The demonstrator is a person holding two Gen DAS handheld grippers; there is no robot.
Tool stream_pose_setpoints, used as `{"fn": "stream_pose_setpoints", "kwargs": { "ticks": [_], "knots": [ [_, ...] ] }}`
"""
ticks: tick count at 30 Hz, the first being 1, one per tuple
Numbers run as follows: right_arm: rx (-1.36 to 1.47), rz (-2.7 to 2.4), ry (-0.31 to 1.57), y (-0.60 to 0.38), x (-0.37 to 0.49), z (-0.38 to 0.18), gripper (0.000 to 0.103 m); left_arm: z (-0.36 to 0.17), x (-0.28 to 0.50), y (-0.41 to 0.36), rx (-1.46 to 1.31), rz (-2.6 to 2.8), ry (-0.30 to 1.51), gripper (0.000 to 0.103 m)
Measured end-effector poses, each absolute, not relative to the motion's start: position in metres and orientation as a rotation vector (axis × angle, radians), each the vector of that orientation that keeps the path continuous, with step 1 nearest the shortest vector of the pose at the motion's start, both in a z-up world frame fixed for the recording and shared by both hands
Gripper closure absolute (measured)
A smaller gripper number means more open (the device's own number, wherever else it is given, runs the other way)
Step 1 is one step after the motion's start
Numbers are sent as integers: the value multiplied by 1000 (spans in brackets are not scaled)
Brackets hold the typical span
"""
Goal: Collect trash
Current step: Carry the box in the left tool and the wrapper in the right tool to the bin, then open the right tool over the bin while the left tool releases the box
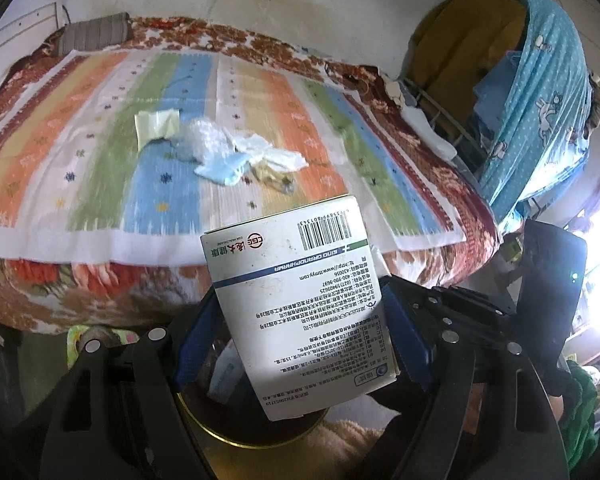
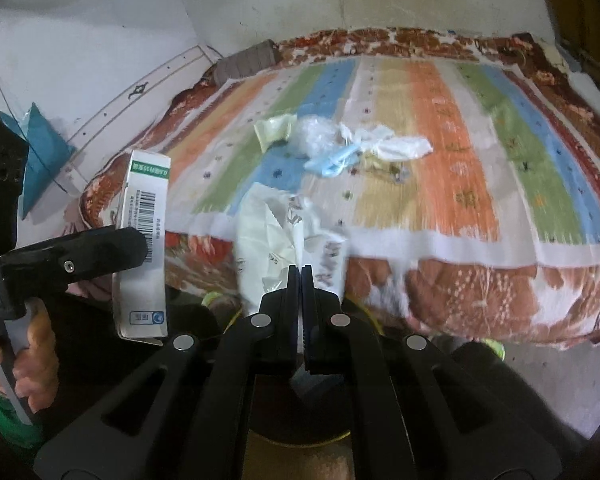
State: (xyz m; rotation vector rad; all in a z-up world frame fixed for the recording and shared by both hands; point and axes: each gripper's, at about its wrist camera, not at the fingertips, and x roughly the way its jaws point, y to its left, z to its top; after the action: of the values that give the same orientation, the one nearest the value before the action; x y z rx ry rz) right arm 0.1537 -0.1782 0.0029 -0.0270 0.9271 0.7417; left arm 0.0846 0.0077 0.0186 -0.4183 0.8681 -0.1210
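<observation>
My left gripper (image 1: 300, 292) is shut on a white medicine box (image 1: 292, 300) with a barcode, its blue pads (image 1: 404, 332) pressing both sides. The same box (image 2: 144, 208) stands upright at the left of the right wrist view, where a hand (image 2: 36, 352) holds that gripper's handle. My right gripper (image 2: 300, 270) is shut on a crumpled white plastic wrapper (image 2: 268, 232). Both hang in front of the bed's near edge. More trash lies mid-bed: yellowish paper (image 1: 156, 124), clear plastic (image 1: 200, 140), a blue mask (image 1: 224, 168) and white tissue (image 1: 276, 156). The pile of trash (image 2: 340, 148) shows in the right wrist view too.
The bed carries a striped cloth (image 1: 100, 160) over a floral blanket (image 2: 480, 300). A round dark container with a yellow rim (image 1: 228, 442) sits below the grippers. A rack draped in blue cloth (image 1: 540, 100) stands right of the bed. A striped pillow (image 1: 92, 34) lies by the wall.
</observation>
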Motion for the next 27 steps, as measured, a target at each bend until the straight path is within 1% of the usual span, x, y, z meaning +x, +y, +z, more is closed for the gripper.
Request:
{"fn": "stream_pose_setpoints", "kwargs": {
  "ticks": [6, 14, 17, 27],
  "knots": [
    [-48, 717, 1005, -178, 141, -25, 102, -9, 80, -1, -414, -85, 960, 26],
    [-87, 645, 1119, -176, 139, -61, 102, -54, 87, 7, -527, -24, 1118, 26],
    [-90, 622, 1164, -175, 144, -73, 102, -65, 90, 7, -525, 7, 1170, 25],
    [-61, 557, 1322, -166, 156, -121, 102, -102, 100, 18, -601, 100, 1279, 25]
  ]
}}
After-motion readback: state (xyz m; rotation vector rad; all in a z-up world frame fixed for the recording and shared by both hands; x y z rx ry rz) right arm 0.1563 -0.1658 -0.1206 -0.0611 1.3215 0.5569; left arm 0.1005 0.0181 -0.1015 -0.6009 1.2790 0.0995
